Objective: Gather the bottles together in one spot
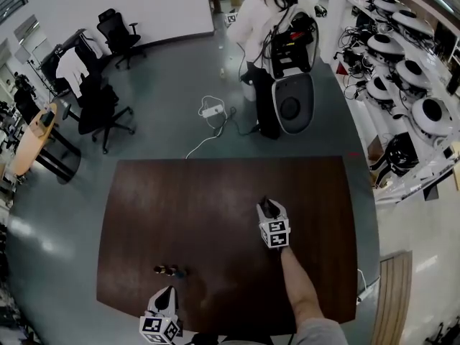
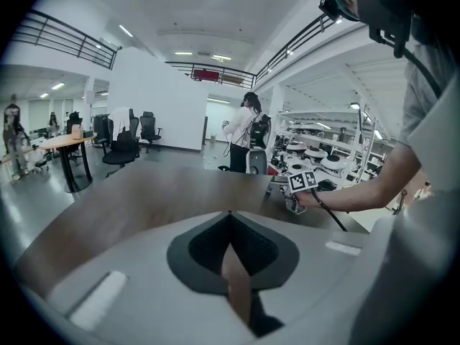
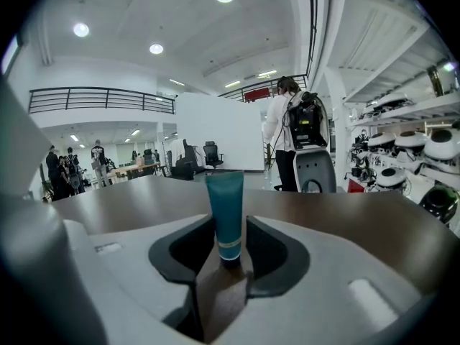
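Observation:
A teal tube [image 3: 226, 207] stands upright on its cap on the dark brown table [image 1: 215, 192], seen in the right gripper view. It sits between the jaws of my right gripper [image 3: 229, 220], whose pads flank it with a thin gap showing, so the gripper is open. In the head view that gripper [image 1: 266, 205] is at the table's middle right and hides the tube. A small cluster of bottles [image 1: 169, 270] lies near the front left. Just behind them, closer to me, my left gripper [image 1: 169, 292] is shut and holds nothing; its tips [image 2: 230, 213] meet in a point.
Beyond the table's far edge a person [image 1: 269, 20] stands by a white robot base [image 1: 293, 103]. A power strip with its cable [image 1: 212, 110] lies on the floor. Office chairs [image 1: 100, 110] stand far left, and shelves of white units [image 1: 410, 70] line the right.

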`<state>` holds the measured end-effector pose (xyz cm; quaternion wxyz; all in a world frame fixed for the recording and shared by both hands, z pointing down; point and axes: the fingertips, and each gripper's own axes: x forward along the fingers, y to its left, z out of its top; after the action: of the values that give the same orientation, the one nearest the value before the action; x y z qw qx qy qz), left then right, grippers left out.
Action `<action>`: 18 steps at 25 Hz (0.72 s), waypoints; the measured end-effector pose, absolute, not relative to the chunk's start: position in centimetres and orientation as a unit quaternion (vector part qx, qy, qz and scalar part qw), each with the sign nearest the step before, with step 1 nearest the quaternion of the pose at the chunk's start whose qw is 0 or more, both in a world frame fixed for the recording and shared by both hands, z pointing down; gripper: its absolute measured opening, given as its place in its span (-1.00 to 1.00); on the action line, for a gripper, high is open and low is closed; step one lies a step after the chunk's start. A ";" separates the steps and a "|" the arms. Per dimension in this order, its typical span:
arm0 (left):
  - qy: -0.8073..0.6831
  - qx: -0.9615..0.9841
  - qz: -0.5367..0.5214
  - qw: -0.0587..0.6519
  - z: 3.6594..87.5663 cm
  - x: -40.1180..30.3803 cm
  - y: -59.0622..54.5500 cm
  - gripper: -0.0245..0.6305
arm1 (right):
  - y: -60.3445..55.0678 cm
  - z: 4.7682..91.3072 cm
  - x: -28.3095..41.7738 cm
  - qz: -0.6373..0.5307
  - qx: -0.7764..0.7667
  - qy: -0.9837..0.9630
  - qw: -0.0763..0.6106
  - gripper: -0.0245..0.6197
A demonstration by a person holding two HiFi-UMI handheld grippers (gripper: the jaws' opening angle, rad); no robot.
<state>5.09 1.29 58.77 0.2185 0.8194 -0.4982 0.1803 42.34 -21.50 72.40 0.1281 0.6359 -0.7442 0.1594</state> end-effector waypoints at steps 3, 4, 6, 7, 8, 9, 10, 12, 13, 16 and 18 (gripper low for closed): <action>-0.499 0.819 0.180 0.220 58.8 5.1 1.4 -0.92 | -21.5 72.2 42.5 0.153 0.635 -0.746 0.134 -0.57; -0.499 0.819 0.180 0.220 58.9 5.0 1.4 -0.92 | -21.4 72.2 42.5 0.151 0.634 -0.746 0.137 -0.57; -0.501 0.818 0.184 0.215 59.3 4.6 1.6 -0.92 | -21.3 72.3 42.7 0.150 0.633 -0.746 0.140 -0.58; -0.502 0.818 0.185 0.213 59.4 4.4 1.7 -0.92 | -21.2 72.3 42.8 0.149 0.634 -0.746 0.140 -0.58; -0.503 0.817 0.187 0.212 59.5 4.4 1.7 -0.92 | -21.2 72.4 42.9 0.149 0.635 -0.745 0.139 -0.58; -0.504 0.816 0.187 0.212 59.5 4.3 1.7 -0.92 | -21.2 72.3 43.0 0.149 0.636 -0.744 0.138 -0.58; -0.504 0.816 0.186 0.212 59.5 4.3 1.7 -0.92 | -21.2 72.3 43.0 0.148 0.638 -0.743 0.138 -0.58; -0.503 0.817 0.185 0.214 59.5 4.4 1.6 -0.92 | -21.2 72.3 42.9 0.143 0.638 -0.743 0.141 -0.58; -0.503 0.817 0.184 0.215 59.4 4.5 1.6 -0.92 | -21.2 72.2 42.8 0.139 0.638 -0.744 0.144 -0.59; -0.499 0.818 0.184 0.220 59.1 4.6 1.5 -0.92 | -21.1 72.1 42.5 0.132 0.640 -0.743 0.146 -0.59; -0.497 0.818 0.186 0.221 59.1 4.6 1.6 -0.92 | -20.7 72.3 42.5 0.129 0.642 -0.741 0.149 -0.59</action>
<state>4.63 1.58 59.10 0.2206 0.8181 -0.4975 0.1857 42.54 -20.75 72.25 0.1494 0.6418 -0.7411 0.1287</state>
